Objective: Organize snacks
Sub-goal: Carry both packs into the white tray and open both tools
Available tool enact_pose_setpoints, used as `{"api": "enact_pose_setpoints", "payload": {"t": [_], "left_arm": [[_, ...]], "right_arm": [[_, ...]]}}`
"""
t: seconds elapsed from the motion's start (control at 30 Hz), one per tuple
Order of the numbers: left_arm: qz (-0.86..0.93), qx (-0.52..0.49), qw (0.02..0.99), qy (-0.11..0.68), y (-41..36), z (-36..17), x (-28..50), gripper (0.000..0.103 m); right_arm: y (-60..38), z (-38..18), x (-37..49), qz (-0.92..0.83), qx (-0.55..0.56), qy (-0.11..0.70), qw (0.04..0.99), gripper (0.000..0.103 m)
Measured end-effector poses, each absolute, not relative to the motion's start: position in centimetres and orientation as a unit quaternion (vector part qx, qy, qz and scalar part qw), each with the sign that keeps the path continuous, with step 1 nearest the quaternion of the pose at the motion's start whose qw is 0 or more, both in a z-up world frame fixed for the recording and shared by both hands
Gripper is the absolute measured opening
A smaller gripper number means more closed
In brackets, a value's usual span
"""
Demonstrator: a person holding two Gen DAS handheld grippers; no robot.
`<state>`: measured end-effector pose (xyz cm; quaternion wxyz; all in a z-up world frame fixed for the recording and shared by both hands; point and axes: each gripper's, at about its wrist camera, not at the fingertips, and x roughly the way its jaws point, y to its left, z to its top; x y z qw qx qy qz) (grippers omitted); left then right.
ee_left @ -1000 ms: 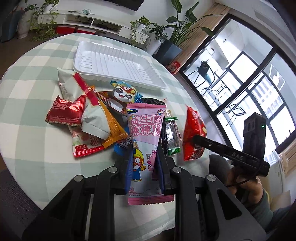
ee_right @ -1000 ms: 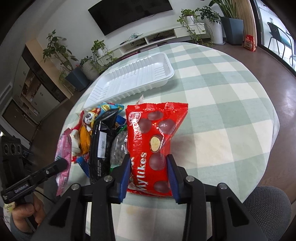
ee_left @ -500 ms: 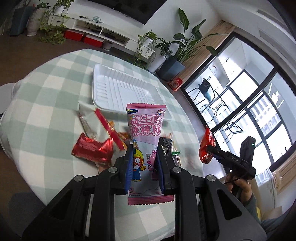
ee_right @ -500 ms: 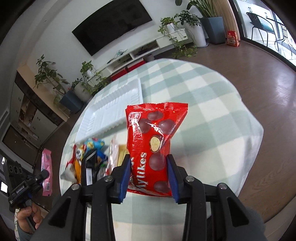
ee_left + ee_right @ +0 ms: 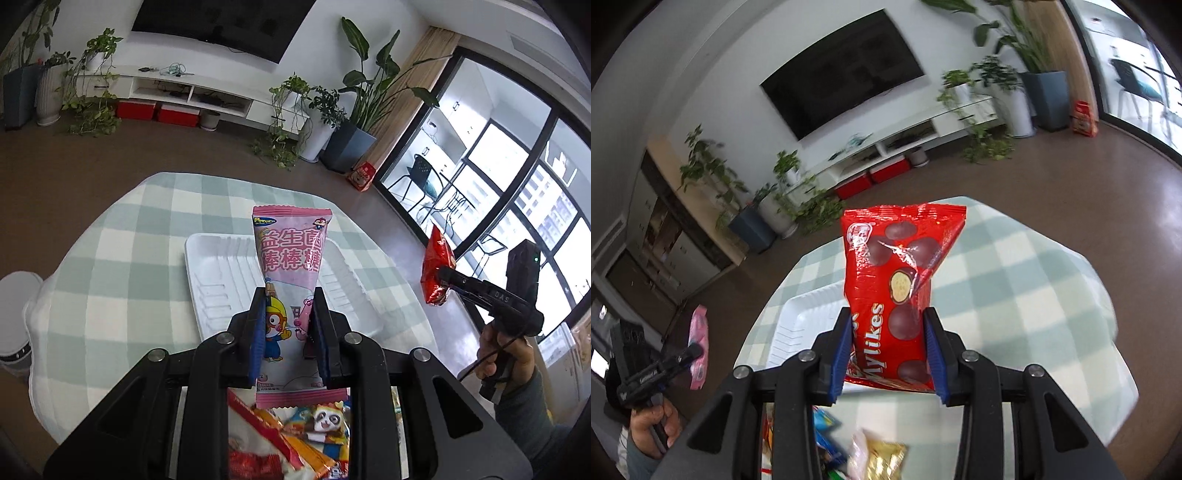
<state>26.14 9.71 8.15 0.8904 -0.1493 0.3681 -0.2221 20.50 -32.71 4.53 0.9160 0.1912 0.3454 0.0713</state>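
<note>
My left gripper [image 5: 288, 306] is shut on a pink lollipop packet [image 5: 290, 251] and holds it in the air above the white tray [image 5: 218, 273]. My right gripper [image 5: 888, 325] is shut on a red Mylikes chocolate bag [image 5: 901, 273], also lifted above the table, with the white tray [image 5: 798, 321] below and to its left. The red bag [image 5: 437, 271] shows at the right of the left wrist view, and the pink packet [image 5: 699, 332] at the left of the right wrist view.
A pile of loose snack packets [image 5: 306, 435] lies on the green checked tablecloth [image 5: 122, 273] under my left gripper. Some also show at the bottom of the right wrist view [image 5: 879, 458]. A white stool [image 5: 16, 317] stands left of the table.
Both grippers have lifted their packets off the table and risen high. They have moved forward, so the snack pile now lies below them and the tray is under the packets.
</note>
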Motion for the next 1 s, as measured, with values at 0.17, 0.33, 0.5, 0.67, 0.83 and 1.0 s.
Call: {"api": "enact_pose_setpoints", "payload": {"t": [0.17,0.33,0.5,0.67,0.83,1.0], "left_arm": [[-0.216,-0.126,0.874,0.416,7.4,3.7,31.2,0.021],[-0.204,-0.129,0.857,0.456,6.7,-1.1,34.3,0.021],[-0.196,-0.106,0.851,0.476,5.6,-3.5,35.9,0.021],[-0.186,-0.101,0.848,0.486,5.3,-4.8,36.8,0.021],[-0.174,-0.088,0.846,0.497,5.0,-6.1,37.5,0.021],[-0.166,-0.079,0.849,0.496,4.7,-6.2,38.0,0.021]], "right_arm": [[-28.7,1.2,26.5,0.096,0.137,0.412,0.896,0.04],[-27.5,-3.2,29.8,0.1,0.122,0.474,0.867,0.04],[-27.8,-5.5,30.6,0.092,0.121,0.502,0.852,0.04],[-28.2,-6.3,30.1,0.084,0.127,0.514,0.844,0.041],[-27.3,-5.9,29.2,0.077,0.107,0.524,0.842,0.041],[-26.8,-5.9,28.8,0.067,0.103,0.529,0.84,0.043]]}}
